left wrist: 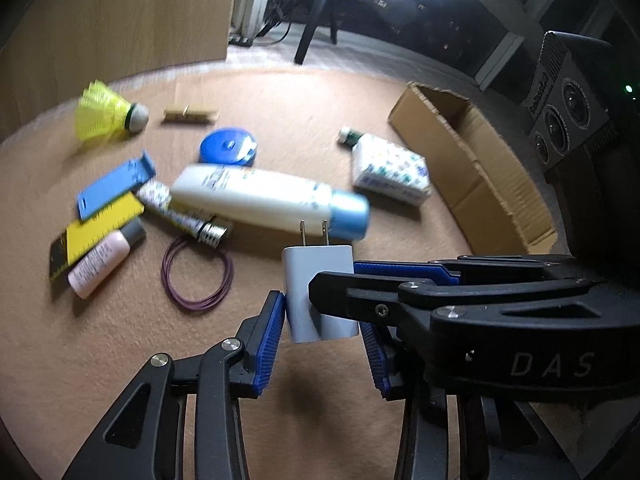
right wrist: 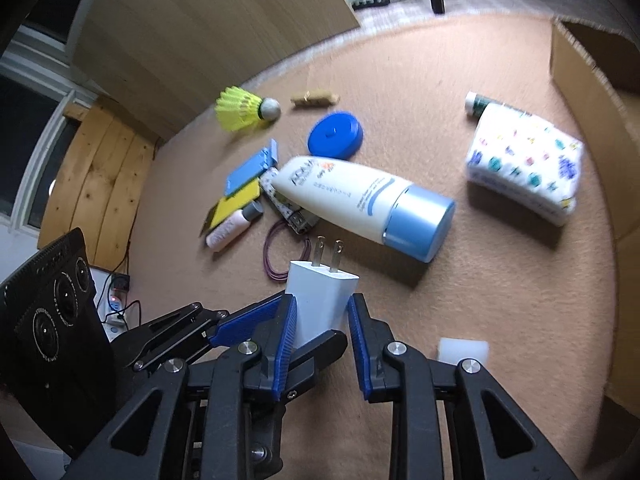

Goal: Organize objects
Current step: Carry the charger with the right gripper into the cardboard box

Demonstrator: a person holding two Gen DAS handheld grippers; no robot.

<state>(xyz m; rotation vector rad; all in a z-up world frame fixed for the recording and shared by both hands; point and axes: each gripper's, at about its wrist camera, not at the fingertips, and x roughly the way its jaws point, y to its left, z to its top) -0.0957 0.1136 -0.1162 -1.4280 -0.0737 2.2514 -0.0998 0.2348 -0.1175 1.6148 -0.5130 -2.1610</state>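
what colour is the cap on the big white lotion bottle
Light blue cap on the lotion bottle, clearest in the right wrist view.

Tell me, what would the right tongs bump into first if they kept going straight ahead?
Probably the lotion bottle, near its blue cap. The charger sticks out ahead of the right tongs, so its prongs would likely hit first.

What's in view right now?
shuttlecock: 1, yellow, far left
clothespin: 1, wooden, beside shuttlecock
round case: 1, blue, mid-back
lotion bottle: 1, white, blue-capped, centre
tissue pack: 1, patterned white, right
cardboard box: 1, brown, far right
rubber bands: several, purple, near charger
tag: 1, blue, left
ruler: 1, yellow, under tag
mini bottle: 1, pink, beside ruler
charger: 1, white, in both jaws
left gripper, right gripper: 2, black-blue, jaws clamping charger
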